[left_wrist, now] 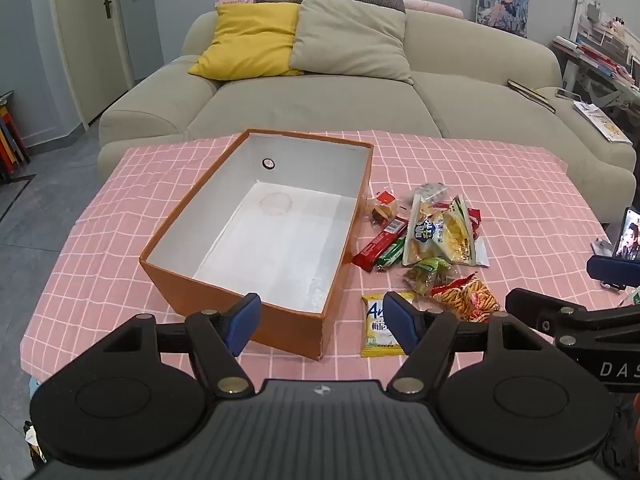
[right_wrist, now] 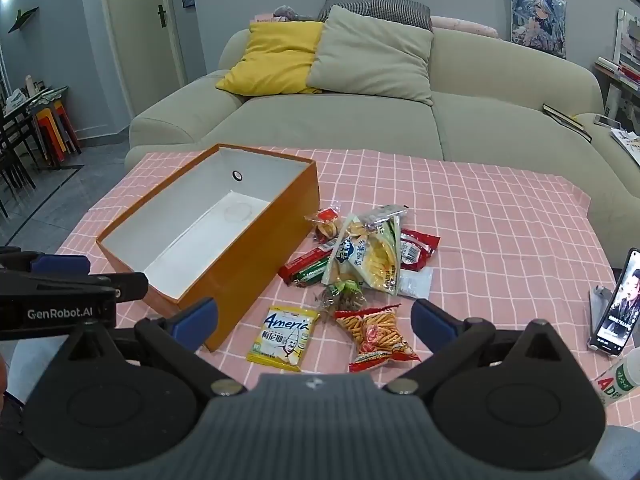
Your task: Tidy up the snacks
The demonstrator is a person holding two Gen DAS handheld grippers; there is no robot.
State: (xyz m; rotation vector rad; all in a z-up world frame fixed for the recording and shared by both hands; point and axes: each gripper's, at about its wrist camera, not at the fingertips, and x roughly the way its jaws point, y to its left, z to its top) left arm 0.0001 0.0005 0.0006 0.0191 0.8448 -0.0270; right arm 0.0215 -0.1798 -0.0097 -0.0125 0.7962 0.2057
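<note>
Orange box (right_wrist: 248,256) sits beside one snack pile (right_wrist: 360,264); both tools (left_wrist: 320,320) (right_wrist: 314,320) gape, holding nothing.

Beige sofa (left_wrist: 320,92) with yellow cushion (left_wrist: 248,40); propped phone (right_wrist: 618,304) on pink checked tablecloth (right_wrist: 500,220)

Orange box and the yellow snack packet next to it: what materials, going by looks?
Orange box: likely cardboard, matte orange outside, plain white inside; thin straight walls, a scuffed corner and a ringed hole in the far wall. Yellow snack packet: probably printed plastic film, slightly glossy; flat pouch with crimped ends and soft wrinkles. Neither can be confirmed from the pictures alone.
</note>
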